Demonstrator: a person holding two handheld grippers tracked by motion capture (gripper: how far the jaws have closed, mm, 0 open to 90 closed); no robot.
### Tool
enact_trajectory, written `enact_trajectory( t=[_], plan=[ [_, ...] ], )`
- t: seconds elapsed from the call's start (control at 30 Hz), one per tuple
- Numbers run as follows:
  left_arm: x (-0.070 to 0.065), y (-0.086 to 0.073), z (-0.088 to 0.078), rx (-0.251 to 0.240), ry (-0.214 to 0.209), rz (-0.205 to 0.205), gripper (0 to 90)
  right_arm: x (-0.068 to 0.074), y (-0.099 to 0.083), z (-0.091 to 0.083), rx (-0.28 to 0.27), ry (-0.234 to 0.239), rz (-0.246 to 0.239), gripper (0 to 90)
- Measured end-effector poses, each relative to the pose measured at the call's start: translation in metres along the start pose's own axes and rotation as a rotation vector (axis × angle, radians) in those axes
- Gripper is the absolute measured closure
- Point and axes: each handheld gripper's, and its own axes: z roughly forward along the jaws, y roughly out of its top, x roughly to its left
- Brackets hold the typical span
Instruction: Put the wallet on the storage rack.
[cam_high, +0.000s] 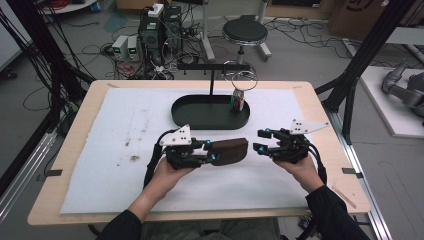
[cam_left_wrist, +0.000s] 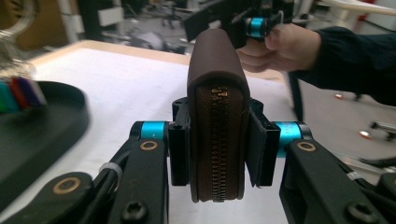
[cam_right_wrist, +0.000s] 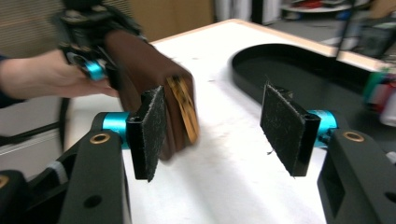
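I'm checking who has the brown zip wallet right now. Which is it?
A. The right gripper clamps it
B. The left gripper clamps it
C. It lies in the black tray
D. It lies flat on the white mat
B: the left gripper has its pads pressed on both sides of the wallet.

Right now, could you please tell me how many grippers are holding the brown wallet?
1. The left gripper clamps the wallet above the white mat; the right gripper is beside the wallet's free end, open and apart from it.
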Motion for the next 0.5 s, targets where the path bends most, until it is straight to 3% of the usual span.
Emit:
enact_trajectory(
  t=[0.27, 0.5],
  plan=[
    [0.014, 0.01, -0.013, -0.016, 0.142, 0.007, 66.3, -0.005, -0.005, -0.006, 0.016, -0.128, -0.006, 40.3],
    [0.027, 0.017, -0.02, -0.039, 0.239, -0.004, 66.3, -0.009, -0.007, -0.009, 0.047, -0.255, 0.0, 41.4]
  ],
)
